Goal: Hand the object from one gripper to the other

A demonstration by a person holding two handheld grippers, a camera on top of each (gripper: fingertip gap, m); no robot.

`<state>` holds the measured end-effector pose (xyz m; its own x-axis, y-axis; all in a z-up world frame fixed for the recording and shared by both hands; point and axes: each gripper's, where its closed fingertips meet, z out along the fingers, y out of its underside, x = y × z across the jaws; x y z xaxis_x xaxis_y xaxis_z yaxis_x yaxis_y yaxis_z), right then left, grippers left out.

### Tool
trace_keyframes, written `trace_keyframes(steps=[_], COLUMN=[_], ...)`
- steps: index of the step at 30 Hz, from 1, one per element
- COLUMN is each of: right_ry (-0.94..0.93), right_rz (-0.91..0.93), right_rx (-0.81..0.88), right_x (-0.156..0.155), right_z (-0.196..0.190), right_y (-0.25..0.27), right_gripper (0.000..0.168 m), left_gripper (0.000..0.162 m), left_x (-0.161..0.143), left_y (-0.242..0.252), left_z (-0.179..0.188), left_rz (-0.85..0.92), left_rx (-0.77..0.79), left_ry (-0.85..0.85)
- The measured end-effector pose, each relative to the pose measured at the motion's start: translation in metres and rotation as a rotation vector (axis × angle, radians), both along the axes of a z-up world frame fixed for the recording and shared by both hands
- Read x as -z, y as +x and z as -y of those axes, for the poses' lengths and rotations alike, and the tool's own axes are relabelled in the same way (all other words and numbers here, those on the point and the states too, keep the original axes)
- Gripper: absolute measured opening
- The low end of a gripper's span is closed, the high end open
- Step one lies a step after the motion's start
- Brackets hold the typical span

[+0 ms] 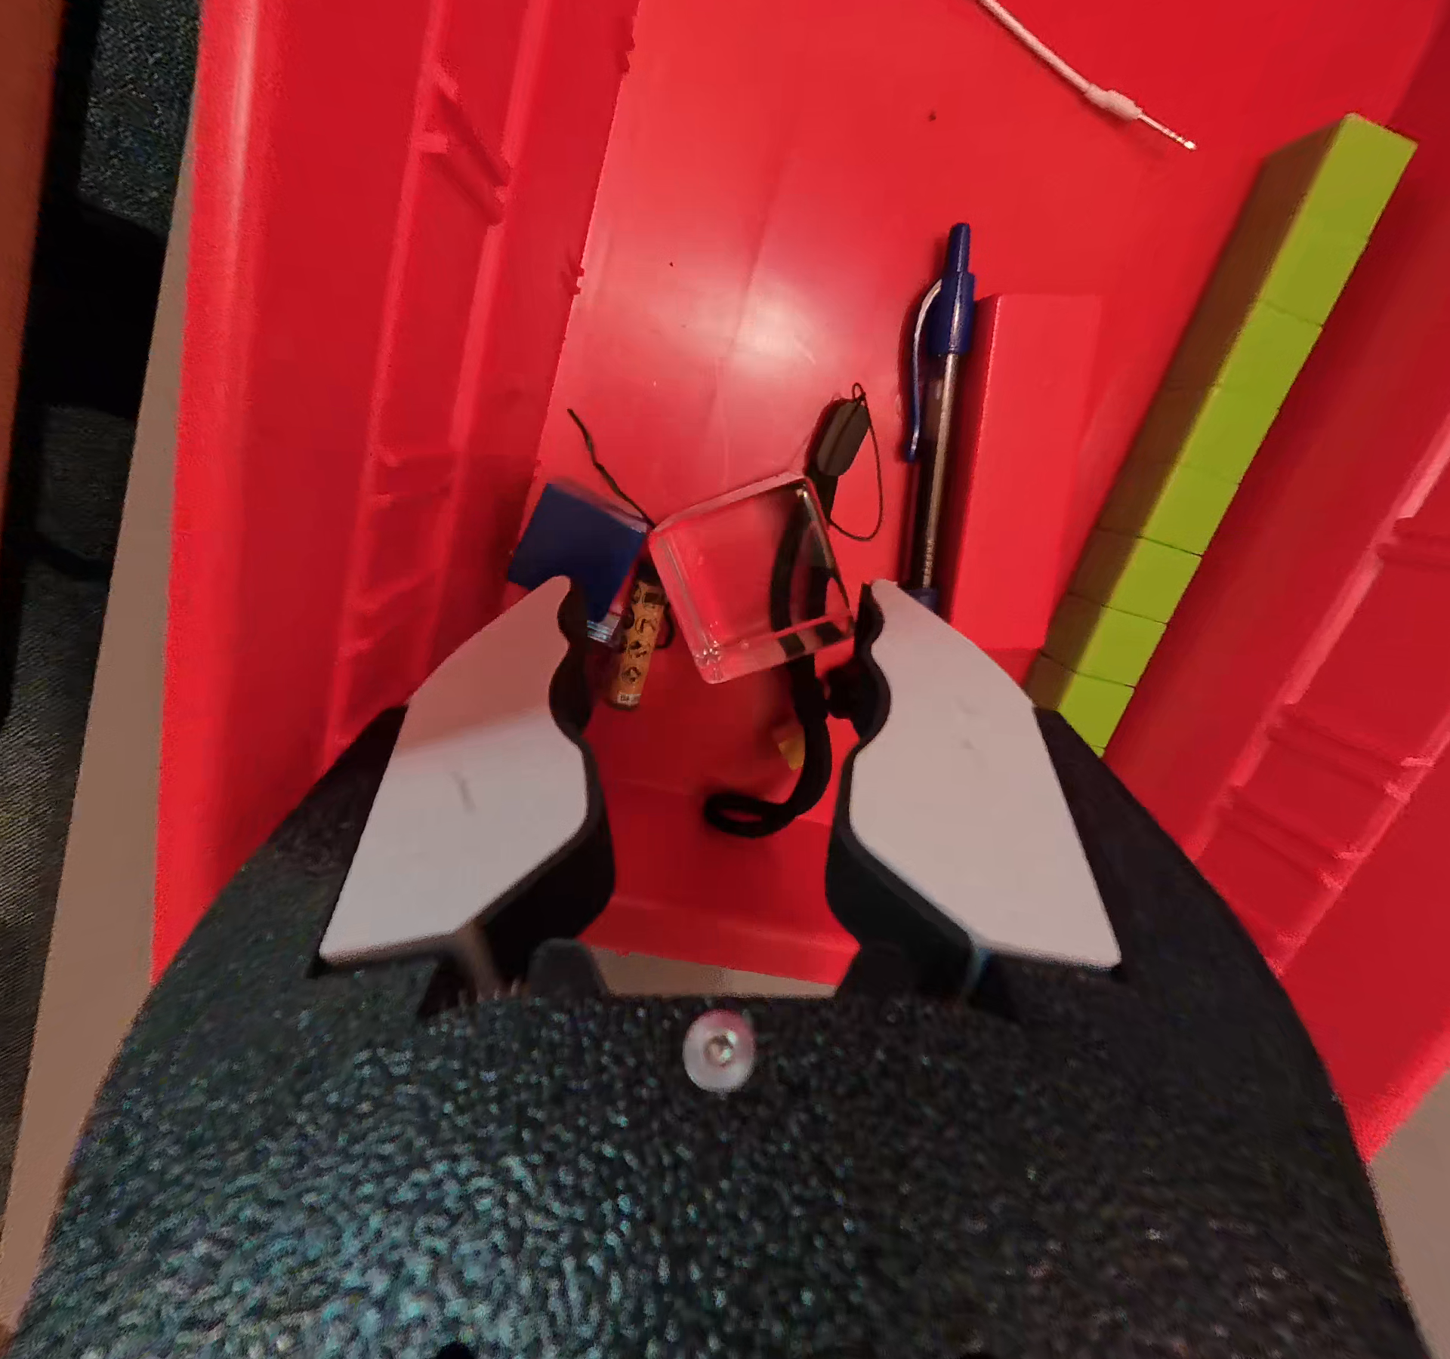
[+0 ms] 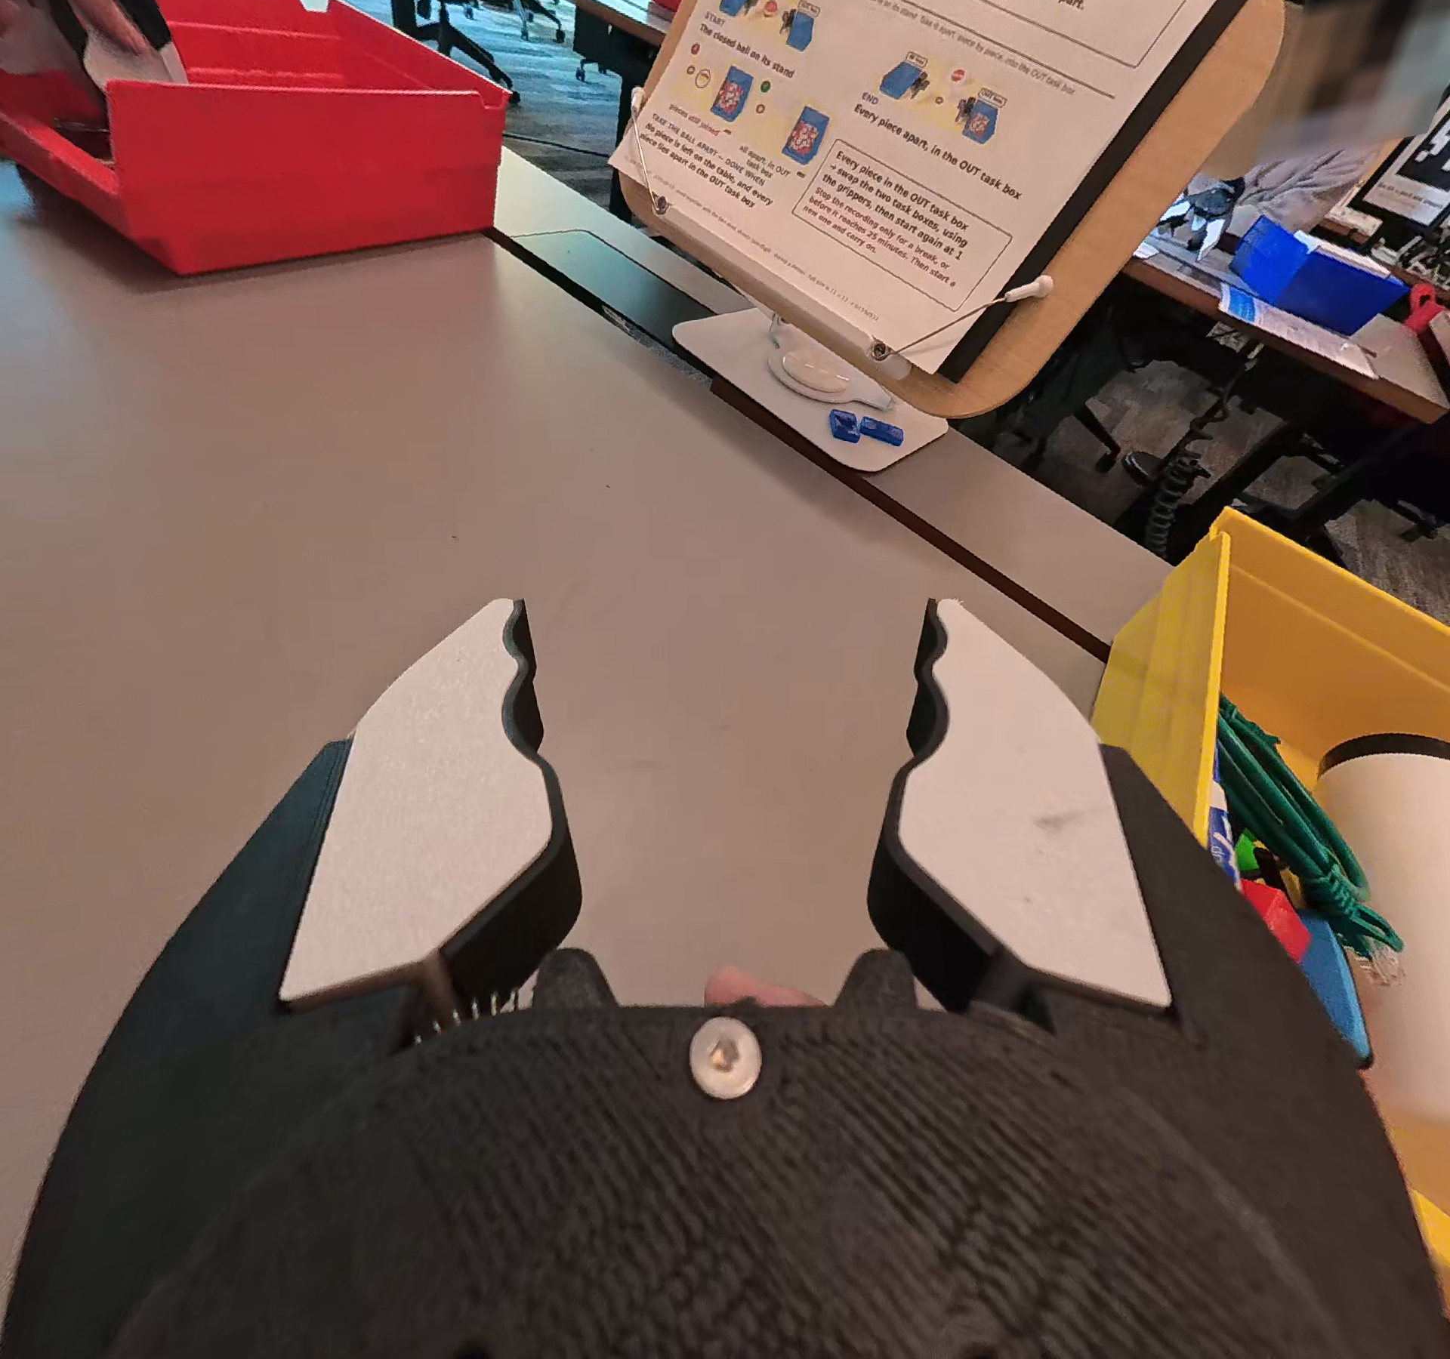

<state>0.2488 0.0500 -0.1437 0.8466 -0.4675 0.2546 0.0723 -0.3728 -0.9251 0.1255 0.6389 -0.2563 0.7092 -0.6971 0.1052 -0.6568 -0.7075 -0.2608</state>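
Inside the red bin (image 1: 785, 145), the left gripper (image 1: 714, 600) hangs with jaws apart, empty, just short of a clear cube (image 1: 745, 576) lying on the bin floor between a blue block (image 1: 577, 537) and a blue pen (image 1: 941, 411). Over the grey surface (image 2: 314, 498), the right gripper (image 2: 726, 607) is spread wide, empty, well apart from the bin.

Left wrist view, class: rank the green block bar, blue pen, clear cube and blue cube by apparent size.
1. Green block bar
2. Blue pen
3. Clear cube
4. Blue cube, partly hidden by the tool, so its place after the clear cube is unsure.
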Motion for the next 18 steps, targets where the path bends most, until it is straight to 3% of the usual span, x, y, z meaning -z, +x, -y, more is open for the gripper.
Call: trace_keyframes(steps=[18], right_ry=[-0.075], right_rz=[0.031], right_rx=[-0.023], right_x=[0.007], right_z=[-0.002], right_y=[-0.005], right_gripper=[0.092], left_gripper=[0.052], left_x=[0.013], left_y=[0.004], left_z=[0.01], left_rz=[-0.158], left_rx=[0.025], left_ry=[0.013])
